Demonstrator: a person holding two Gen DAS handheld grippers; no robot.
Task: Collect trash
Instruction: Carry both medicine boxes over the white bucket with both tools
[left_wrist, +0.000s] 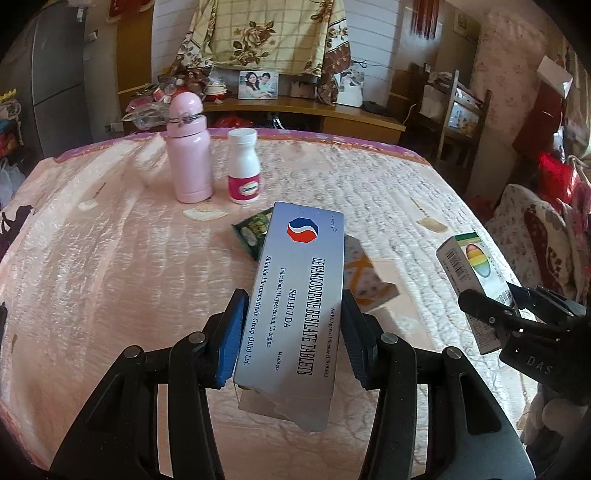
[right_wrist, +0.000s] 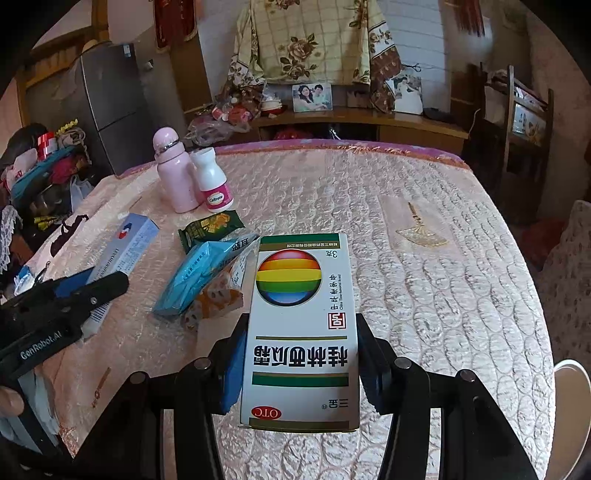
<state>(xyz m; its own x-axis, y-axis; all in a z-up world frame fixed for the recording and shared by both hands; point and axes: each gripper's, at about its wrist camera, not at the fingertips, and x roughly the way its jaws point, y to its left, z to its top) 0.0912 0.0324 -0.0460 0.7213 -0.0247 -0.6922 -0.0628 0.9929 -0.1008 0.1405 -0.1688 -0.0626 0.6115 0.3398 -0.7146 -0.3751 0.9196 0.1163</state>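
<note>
My left gripper (left_wrist: 293, 310) is shut on a silver-grey tablet box (left_wrist: 299, 295) with a red and blue logo, held above the table; both show at the left of the right wrist view (right_wrist: 85, 288), the box there (right_wrist: 129, 247). My right gripper (right_wrist: 301, 339) is shut on a white medicine box with a rainbow ball (right_wrist: 301, 325); it also shows at the right of the left wrist view (left_wrist: 476, 273). On the table lie a green snack wrapper (right_wrist: 210, 229) and a blue and orange snack packet (right_wrist: 207, 284).
A pink flask (left_wrist: 188, 147) and a white pill bottle (left_wrist: 243, 166) stand at the table's far left. The table (right_wrist: 424, 258) has a quilted pinkish cover. A wooden shelf with photos stands behind it. A white rim (right_wrist: 570, 391) shows at the right edge.
</note>
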